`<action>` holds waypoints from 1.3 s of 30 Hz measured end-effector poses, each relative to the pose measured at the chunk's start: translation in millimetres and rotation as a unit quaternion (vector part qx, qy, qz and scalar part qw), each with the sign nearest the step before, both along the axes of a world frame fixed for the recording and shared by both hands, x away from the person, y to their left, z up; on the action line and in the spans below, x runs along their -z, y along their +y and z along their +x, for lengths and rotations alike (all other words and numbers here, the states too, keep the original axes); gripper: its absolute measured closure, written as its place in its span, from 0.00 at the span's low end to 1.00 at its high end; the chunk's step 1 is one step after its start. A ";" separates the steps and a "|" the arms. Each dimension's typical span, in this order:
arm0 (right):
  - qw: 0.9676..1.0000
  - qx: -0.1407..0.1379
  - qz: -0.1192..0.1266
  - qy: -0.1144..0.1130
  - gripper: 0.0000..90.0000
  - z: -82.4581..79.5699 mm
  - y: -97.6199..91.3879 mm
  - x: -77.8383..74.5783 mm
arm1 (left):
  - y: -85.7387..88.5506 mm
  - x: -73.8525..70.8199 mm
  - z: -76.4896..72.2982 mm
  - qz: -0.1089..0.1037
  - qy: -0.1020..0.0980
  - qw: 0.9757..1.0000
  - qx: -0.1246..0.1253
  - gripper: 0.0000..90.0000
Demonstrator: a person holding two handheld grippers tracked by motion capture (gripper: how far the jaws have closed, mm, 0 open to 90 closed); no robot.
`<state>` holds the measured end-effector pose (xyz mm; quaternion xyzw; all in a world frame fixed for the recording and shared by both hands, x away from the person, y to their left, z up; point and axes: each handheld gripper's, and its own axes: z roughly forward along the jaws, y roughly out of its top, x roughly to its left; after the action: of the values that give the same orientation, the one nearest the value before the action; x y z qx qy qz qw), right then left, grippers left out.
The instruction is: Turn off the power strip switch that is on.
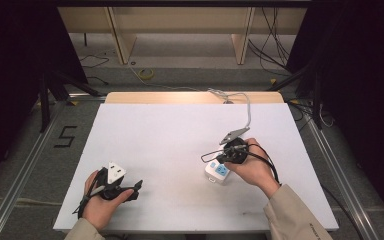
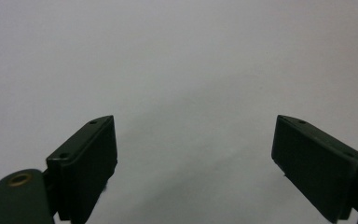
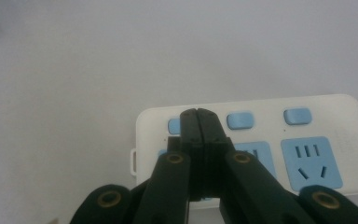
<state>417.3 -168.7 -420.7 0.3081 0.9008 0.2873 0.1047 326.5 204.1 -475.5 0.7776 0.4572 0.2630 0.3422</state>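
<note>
High view: a white table [image 1: 170, 145] carries a white power strip [image 1: 217, 172] with blue sockets at its right-hand part, its white cable [image 1: 247, 107] running off over the far edge. The right gripper [image 1: 228, 156], held in the person's right hand [image 1: 254, 167], sits directly above the strip's far end. The left gripper [image 1: 139, 186], held in the left hand [image 1: 100, 200], rests near the table's near-left corner, well apart from the strip; a grey three-cornered plate [image 1: 115, 171] tops it.

Left gripper view: the left gripper [image 2: 196, 149] is released, its two black jaws standing wide apart with bare table surface [image 2: 177, 60] between them.

Right gripper view: the right gripper [image 3: 198, 114] is clenched, jaws pressed flat together with nothing between them. Its tips lie over the left end of the power strip [image 3: 345, 112], at the row of blue switch buttons [image 3: 240, 120], covering part of the leftmost one. A blue socket [image 3: 311, 161] lies to the right. Whether the tips touch the button cannot be told.
</note>
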 end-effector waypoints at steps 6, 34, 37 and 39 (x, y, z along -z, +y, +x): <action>1.000 -0.001 -0.003 0.001 1.00 2.2 2.3 -0.1 | 0.1 0.0 0.0 0.000 0.000 1.000 0.000 0.15; 1.000 -0.007 -0.020 0.020 1.00 12.5 16.9 9.6 | 0.7 -0.3 0.1 0.000 0.000 1.000 0.001 0.15; 1.000 -0.008 -0.020 0.021 1.00 13.4 18.5 10.5 | 0.8 -0.3 0.1 0.000 0.000 1.000 0.001 0.15; 0.999 -0.012 -0.022 0.022 1.00 14.0 19.2 11.2 | 0.9 -0.3 0.1 0.000 0.001 1.000 0.001 0.15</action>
<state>431.4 -149.5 -431.9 0.3014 0.9126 0.2615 0.0887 326.5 205.0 -475.1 0.7780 0.4569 0.2622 0.3424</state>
